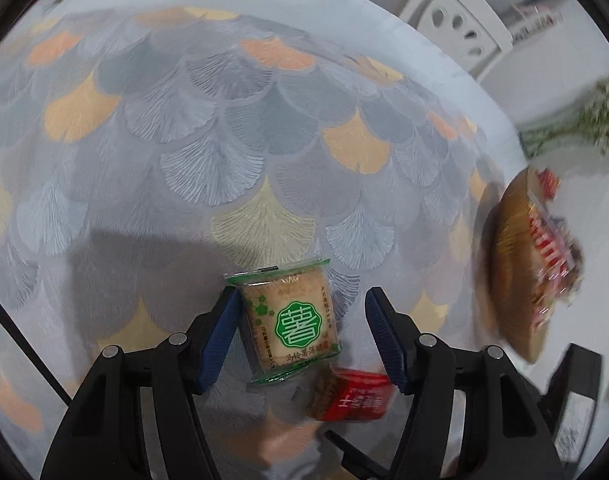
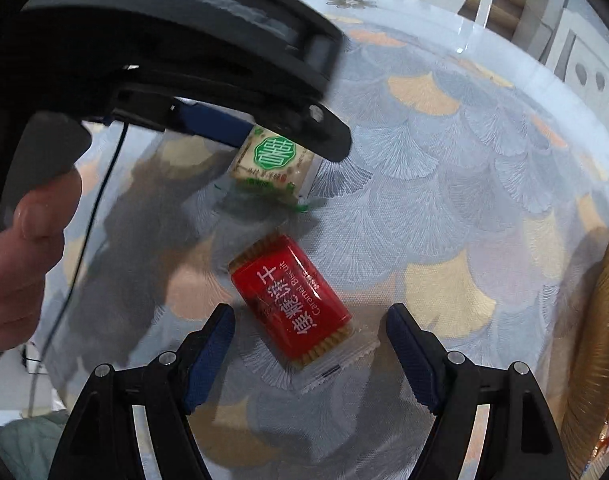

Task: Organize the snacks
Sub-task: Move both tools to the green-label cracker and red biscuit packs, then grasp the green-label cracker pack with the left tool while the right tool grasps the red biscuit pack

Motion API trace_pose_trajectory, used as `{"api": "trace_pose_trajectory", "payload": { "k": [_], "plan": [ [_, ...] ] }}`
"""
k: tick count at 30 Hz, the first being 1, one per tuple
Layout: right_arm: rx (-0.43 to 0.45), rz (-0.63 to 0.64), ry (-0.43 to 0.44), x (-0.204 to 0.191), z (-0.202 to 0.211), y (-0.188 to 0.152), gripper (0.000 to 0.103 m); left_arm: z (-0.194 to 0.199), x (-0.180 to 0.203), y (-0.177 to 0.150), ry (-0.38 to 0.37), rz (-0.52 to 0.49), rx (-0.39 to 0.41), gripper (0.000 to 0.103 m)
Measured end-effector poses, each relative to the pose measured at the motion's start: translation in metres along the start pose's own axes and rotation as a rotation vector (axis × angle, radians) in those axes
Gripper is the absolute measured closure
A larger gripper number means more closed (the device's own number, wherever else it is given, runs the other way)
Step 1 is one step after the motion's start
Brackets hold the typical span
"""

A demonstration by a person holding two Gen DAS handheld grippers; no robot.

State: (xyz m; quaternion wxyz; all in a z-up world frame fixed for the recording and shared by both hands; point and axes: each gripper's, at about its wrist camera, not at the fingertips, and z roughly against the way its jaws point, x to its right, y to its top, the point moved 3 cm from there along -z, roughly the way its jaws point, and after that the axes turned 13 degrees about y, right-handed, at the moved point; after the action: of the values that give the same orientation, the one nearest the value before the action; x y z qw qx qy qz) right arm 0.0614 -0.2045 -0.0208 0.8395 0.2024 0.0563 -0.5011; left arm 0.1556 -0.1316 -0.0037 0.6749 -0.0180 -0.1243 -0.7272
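A green-and-cream biscuit pack (image 1: 290,322) lies on the patterned tablecloth (image 1: 224,152) between the fingers of my left gripper (image 1: 302,334), which is open around it; the left blue pad (image 1: 220,340) is close to the pack, the right one stands apart. It also shows in the right wrist view (image 2: 274,160), under the left gripper's body. A red caramel biscuit pack (image 2: 292,300) lies flat just ahead of my right gripper (image 2: 310,350), which is open and empty. The red pack also shows in the left wrist view (image 1: 352,394), below the green one.
A golden woven basket (image 1: 512,268) with several red snack packs stands at the table's right side; its rim shows in the right wrist view (image 2: 600,320). White chairs (image 2: 584,64) stand beyond the far table edge. The person's hand (image 2: 20,248) holds the left gripper.
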Motion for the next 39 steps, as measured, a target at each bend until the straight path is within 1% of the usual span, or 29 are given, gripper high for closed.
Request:
{"api": "trace_pose_trajectory", "payload": {
  "k": [1, 2, 3, 4, 5, 6, 9, 11, 14, 17, 18, 19, 20, 23, 24, 27, 30, 32, 33, 34, 39],
  "plan": [
    [0.007, 0.005, -0.031, -0.002, -0.002, 0.000, 0.032, 0.000, 0.004, -0.001, 0.027, -0.026, 0.009, 0.041],
    [0.011, 0.012, -0.054, -0.004, -0.003, -0.001, 0.040, 0.000, 0.006, -0.001, 0.048, -0.047, 0.016, 0.041],
    [0.022, 0.025, -0.066, -0.008, -0.003, -0.001, 0.044, 0.000, 0.009, -0.002, 0.067, -0.067, 0.021, 0.041],
    [0.027, 0.030, -0.063, -0.013, -0.004, -0.001, 0.055, 0.000, 0.010, -0.002, 0.076, -0.077, 0.024, 0.041],
    [0.028, 0.032, -0.061, -0.015, -0.003, -0.001, 0.061, 0.000, 0.011, -0.002, 0.082, -0.082, 0.027, 0.041],
    [0.030, 0.034, -0.069, -0.017, -0.003, -0.001, 0.063, 0.000, 0.011, -0.002, 0.087, -0.088, 0.030, 0.041],
    [0.030, 0.030, -0.081, -0.018, -0.001, -0.006, 0.064, 0.001, 0.011, -0.003, 0.099, -0.103, 0.045, 0.041],
    [0.029, 0.013, -0.086, -0.016, 0.001, -0.012, 0.064, 0.001, 0.013, -0.006, 0.125, -0.125, 0.069, 0.041],
    [0.027, -0.034, -0.099, -0.011, 0.009, -0.032, 0.064, 0.001, 0.020, -0.013, 0.192, -0.166, 0.116, 0.041],
    [0.027, -0.078, -0.112, -0.002, 0.016, -0.048, 0.064, -0.001, 0.032, -0.020, 0.303, -0.236, 0.169, 0.041],
    [0.028, -0.098, -0.115, 0.002, 0.019, -0.054, 0.064, -0.001, 0.035, -0.021, 0.321, -0.252, 0.180, 0.045],
    [0.032, -0.121, -0.116, 0.006, 0.022, -0.061, 0.064, 0.001, 0.038, -0.023, 0.329, -0.274, 0.199, 0.055],
    [0.035, -0.140, -0.115, 0.009, 0.025, -0.066, 0.064, 0.003, 0.040, -0.025, 0.329, -0.281, 0.207, 0.060],
    [0.047, -0.224, -0.092, 0.022, 0.032, -0.081, 0.064, 0.004, 0.044, -0.027, 0.361, -0.301, 0.218, 0.061],
    [0.051, -0.259, -0.073, 0.027, 0.036, -0.086, 0.065, 0.005, 0.045, -0.029, 0.361, -0.305, 0.217, 0.061],
    [0.068, -0.351, -0.016, 0.040, 0.047, -0.101, 0.065, 0.010, 0.050, -0.034, 0.326, -0.298, 0.206, 0.061],
    [0.079, -0.426, 0.018, 0.053, 0.061, -0.115, 0.065, 0.019, 0.063, -0.039, 0.307, -0.317, 0.226, 0.061],
    [0.096, -0.456, 0.035, 0.053, 0.074, -0.119, 0.065, 0.035, 0.076, -0.042, 0.290, -0.338, 0.255, 0.061],
    [0.106, -0.466, 0.041, 0.053, 0.082, -0.130, 0.065, 0.042, 0.082, -0.042, 0.278, -0.348, 0.270, 0.061],
    [0.117, -0.475, 0.046, 0.053, 0.089, -0.133, 0.065, 0.049, 0.089, -0.042, 0.268, -0.357, 0.285, 0.061],
    [0.199, -0.508, 0.036, 0.051, 0.133, -0.137, 0.065, 0.090, 0.129, -0.039, 0.204, -0.407, 0.378, 0.061]
  ]
}}
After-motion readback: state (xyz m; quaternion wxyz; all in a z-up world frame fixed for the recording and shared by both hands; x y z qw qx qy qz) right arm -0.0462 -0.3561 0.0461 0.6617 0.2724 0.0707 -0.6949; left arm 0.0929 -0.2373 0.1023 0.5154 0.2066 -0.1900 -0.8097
